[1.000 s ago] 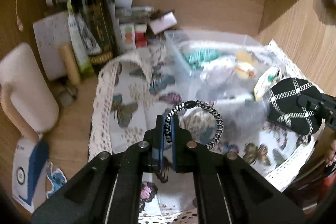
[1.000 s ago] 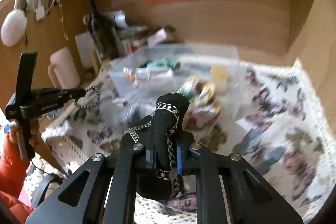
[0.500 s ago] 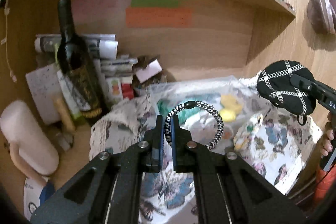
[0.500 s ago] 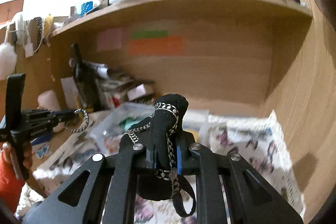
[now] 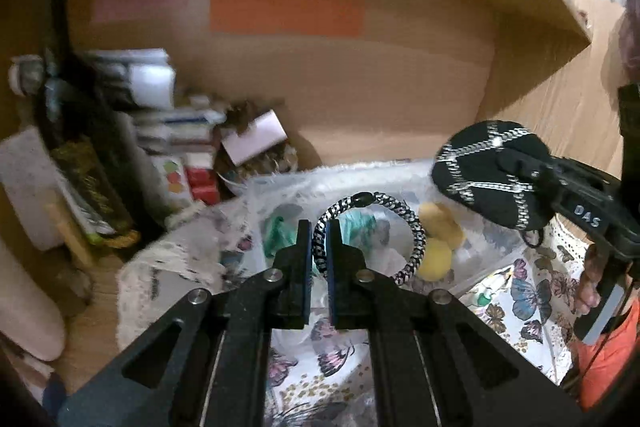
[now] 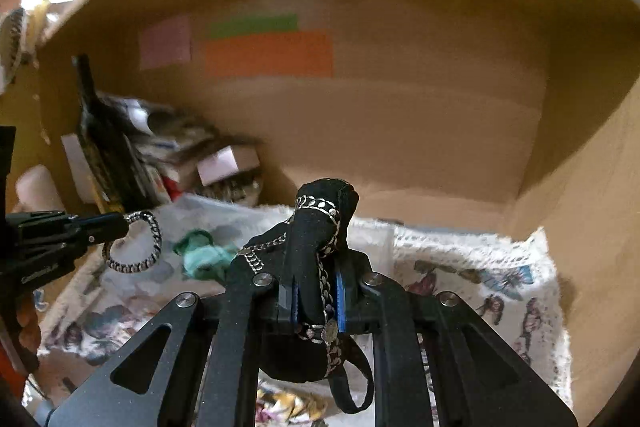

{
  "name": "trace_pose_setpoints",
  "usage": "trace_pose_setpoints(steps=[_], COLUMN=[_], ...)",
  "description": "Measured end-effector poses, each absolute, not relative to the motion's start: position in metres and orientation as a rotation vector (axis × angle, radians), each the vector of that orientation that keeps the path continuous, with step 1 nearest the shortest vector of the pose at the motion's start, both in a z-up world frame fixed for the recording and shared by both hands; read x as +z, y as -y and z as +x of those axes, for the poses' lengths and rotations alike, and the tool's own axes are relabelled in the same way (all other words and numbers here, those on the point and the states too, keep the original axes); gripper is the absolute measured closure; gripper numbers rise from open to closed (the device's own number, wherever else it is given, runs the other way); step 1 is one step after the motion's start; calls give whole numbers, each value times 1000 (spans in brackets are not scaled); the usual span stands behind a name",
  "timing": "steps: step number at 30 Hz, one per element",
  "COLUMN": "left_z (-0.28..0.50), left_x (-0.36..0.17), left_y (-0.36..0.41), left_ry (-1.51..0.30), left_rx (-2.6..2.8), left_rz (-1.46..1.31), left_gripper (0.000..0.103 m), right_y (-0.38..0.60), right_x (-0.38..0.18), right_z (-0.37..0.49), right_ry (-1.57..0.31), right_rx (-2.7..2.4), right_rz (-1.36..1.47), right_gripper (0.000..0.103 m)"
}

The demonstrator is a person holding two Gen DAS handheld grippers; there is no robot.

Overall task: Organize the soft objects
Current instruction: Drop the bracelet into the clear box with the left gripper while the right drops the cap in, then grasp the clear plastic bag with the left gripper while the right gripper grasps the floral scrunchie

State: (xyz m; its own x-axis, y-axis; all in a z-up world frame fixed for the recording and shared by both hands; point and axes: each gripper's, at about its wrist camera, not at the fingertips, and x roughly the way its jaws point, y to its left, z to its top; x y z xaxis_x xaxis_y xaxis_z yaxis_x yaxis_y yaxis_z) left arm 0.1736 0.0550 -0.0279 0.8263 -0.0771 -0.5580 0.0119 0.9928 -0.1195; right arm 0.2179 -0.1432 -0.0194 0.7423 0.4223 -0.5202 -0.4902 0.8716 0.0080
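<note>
We are seeing the left gripper pinching a black-and-white braided hair tie, its fingers pressed together on the near-left arc of the loop. The rest of the ring is standing free to the right — hanging in the air above a clear plastic bin. In the bin we are making out a teal fabric piece and two yellow soft lumps; the remaining contents are too blurred to name.

The right gripper is clamping a black fabric pouch crossed with silver chain. The pouch is bulging up past the fingertips, and a black strap loop is dangling at the near end. From the left wrist view, the same pouch is hovering to the right of the hair tie, above the bin's right side.

Both are hanging over a butterfly-print cloth with a lace edge, spread on the wooden shelf. At far left a dark wine bottle is standing among boxes and papers — all motion-blurred. Orange, green and pink paper strips are sticking to the back wall.
</note>
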Motion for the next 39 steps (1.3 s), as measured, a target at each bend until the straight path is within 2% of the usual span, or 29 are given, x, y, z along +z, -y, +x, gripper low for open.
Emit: trace_pose_setpoints(steps=[8,11,14,16,20,22,23,24,25,26,31,33,39], left_z=[206,208,205,203,199,193,190,185,181,177,152,142,118], left_x=[-59,-64,-63,-59,-51,-44,-42,-38,-35,-33,-23,-22,-31], left_y=[-46,-42,-40,-37,-34,-33,-32,-32,-31,-31,-27,-27,-27], left_ry=[-692,-702,-697,-686,-679,-670,-665,-657,-649,-640,-588,-576,-586], left_rx=[-47,-61,-73,-70,-74,-75,-76,-75,-72,-67,-39,-27,-8], left_rz=[-105,-95,-95,-83,-76,-81,-83,-86,-87,-87,-61,-63,-56], left_gripper=[98,98,98,97,92,85,77,65,57,43,20,5,0], right_y=[131,127,126,126,131,136,137,139,140,142,157,163,177], right_x=[-59,-68,-68,-63,-48,-38,-34,-29,-25,-22,-9,-8,-22], right_z=[252,255,251,245,232,224,219,214,210,206,179,172,157], right_ry=[-673,-716,-732,-720,-666,-640,-626,-608,-594,-583,-524,-515,-546], right_rx=[491,473,490,493,485,491,492,494,497,503,516,519,521], right_rz=[-172,-202,-213,-211,-211,-199,-194,-188,-184,-180,-160,-155,-130], right_gripper=[91,88,74,58,51,46,43,40,39,39,26,24,20])
